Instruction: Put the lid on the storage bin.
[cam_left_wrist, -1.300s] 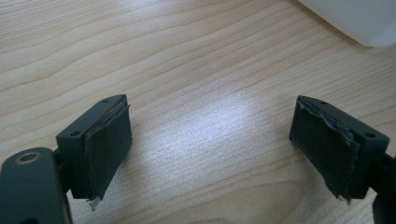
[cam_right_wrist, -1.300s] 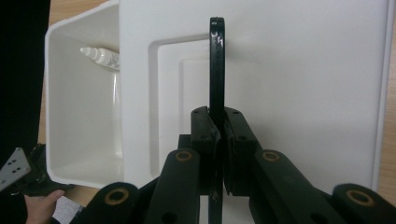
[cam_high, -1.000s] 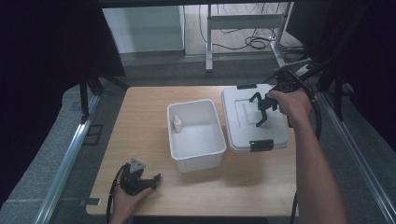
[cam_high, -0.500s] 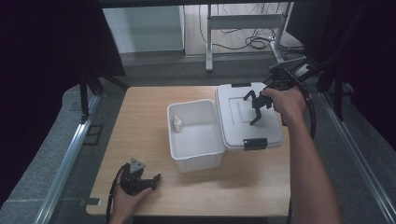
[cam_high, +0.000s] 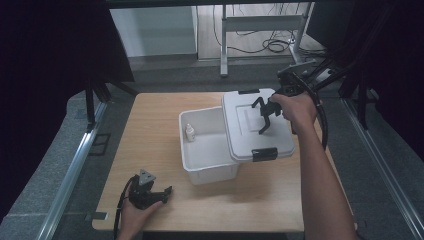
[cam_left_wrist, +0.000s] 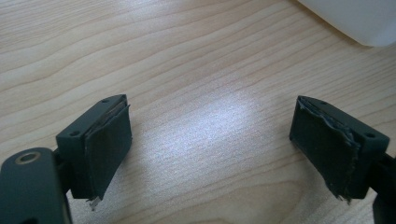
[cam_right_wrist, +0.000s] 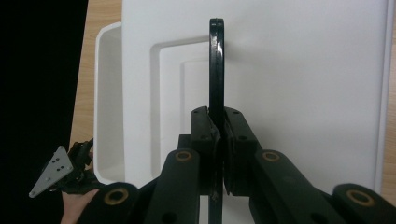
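Observation:
A white lid (cam_high: 245, 135) with black latches hangs tilted over the right part of an open white box (cam_high: 207, 160). My right gripper (cam_high: 263, 116) is shut on the lid's thin black handle (cam_right_wrist: 216, 60), which stands on edge between the pads in the right gripper view, where my right gripper (cam_right_wrist: 217, 135) is above the lid (cam_right_wrist: 299, 70). A small white bottle (cam_high: 190, 132) stands inside the box at its left wall. My left gripper (cam_high: 165, 192) rests open on the table near the front left, nothing between its pads (cam_left_wrist: 107, 144).
The wooden table (cam_high: 150, 130) has bare room left of the box and along the front. A box corner (cam_left_wrist: 359, 23) lies beyond the left gripper. Dark curtains, a metal rail and floor cables surround the table.
My right gripper has carried the lid leftward, from beside the box to partly over its right side. The left gripper has not moved.

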